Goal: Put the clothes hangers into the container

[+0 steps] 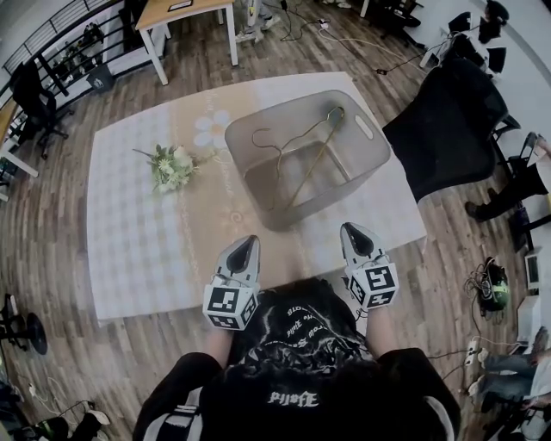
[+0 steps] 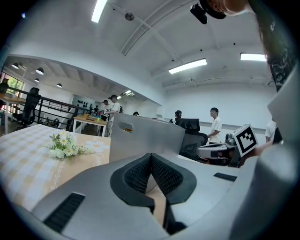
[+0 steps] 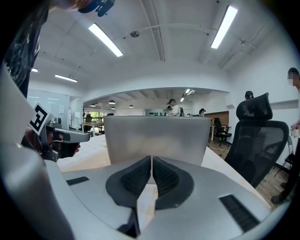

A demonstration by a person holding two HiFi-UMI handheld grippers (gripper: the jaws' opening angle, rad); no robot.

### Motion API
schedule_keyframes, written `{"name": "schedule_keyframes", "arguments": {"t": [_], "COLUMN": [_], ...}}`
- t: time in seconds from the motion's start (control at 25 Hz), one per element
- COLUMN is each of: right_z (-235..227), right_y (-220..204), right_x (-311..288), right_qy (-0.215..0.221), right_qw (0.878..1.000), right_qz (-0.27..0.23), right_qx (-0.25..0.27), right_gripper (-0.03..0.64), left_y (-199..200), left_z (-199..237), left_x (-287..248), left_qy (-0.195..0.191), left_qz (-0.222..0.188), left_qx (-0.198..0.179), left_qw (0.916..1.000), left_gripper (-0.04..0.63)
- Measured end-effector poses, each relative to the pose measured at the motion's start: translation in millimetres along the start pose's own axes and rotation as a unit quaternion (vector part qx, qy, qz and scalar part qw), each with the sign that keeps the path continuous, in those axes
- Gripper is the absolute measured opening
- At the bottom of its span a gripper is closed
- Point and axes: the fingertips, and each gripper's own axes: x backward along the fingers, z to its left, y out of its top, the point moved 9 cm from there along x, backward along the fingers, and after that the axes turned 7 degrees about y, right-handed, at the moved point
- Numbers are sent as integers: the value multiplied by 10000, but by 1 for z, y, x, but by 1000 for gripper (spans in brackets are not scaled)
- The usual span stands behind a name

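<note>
A grey plastic container [image 1: 366, 151] stands on the table just beyond both grippers. Thin metal clothes hangers [image 1: 297, 151] lie inside it, one hook leaning on the far rim. My left gripper [image 1: 248, 244] hovers near the table's front edge, short of the container's near left corner, jaws shut and empty. My right gripper [image 1: 354, 231] sits beside the near right corner, also shut with nothing between its pads. In the left gripper view the shut gripper [image 2: 151, 158] faces the container wall [image 2: 143, 136]. The right gripper [image 3: 152, 160] points at the same container [image 3: 157, 136].
A small bunch of white flowers [image 1: 172, 165] lies on the checked tablecloth [image 1: 138, 241] left of the container. A black office chair [image 1: 452, 116] stands close to the table's right side. A wooden desk [image 1: 185, 13] is further back. People stand in the background [image 2: 214, 124].
</note>
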Motion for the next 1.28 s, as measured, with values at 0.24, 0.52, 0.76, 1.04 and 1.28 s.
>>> {"name": "schedule_keyframes", "arguments": {"t": [0.24,0.52,0.76,1.04,1.28], "right_z": [2,7,12,16,18], "right_y": [1,1,-3,-4,-5], "right_x": [-2,-2,4,8,7], "right_qy": [3,48,-13,-83,-78], "right_qw": [10000,9996,9995,9992,9989], "right_qz": [24,150,158,168,219], "right_qx": [-4,219,271,350,415], "right_gripper": [11,8,8,8,8], "left_y": [-2,-6,-7,-6,-7], "left_z": [-8,-9,-11,-12,-10], "left_x": [-1,1,5,8,8], "left_qy": [-121,-111,-147,-183,-201], "left_qz": [96,113,86,57,64], "left_qx": [-83,-49,-66,-89,-81], "left_qw": [9998,9999,9998,9998,9997], "left_gripper": [20,20,20,20,20]}}
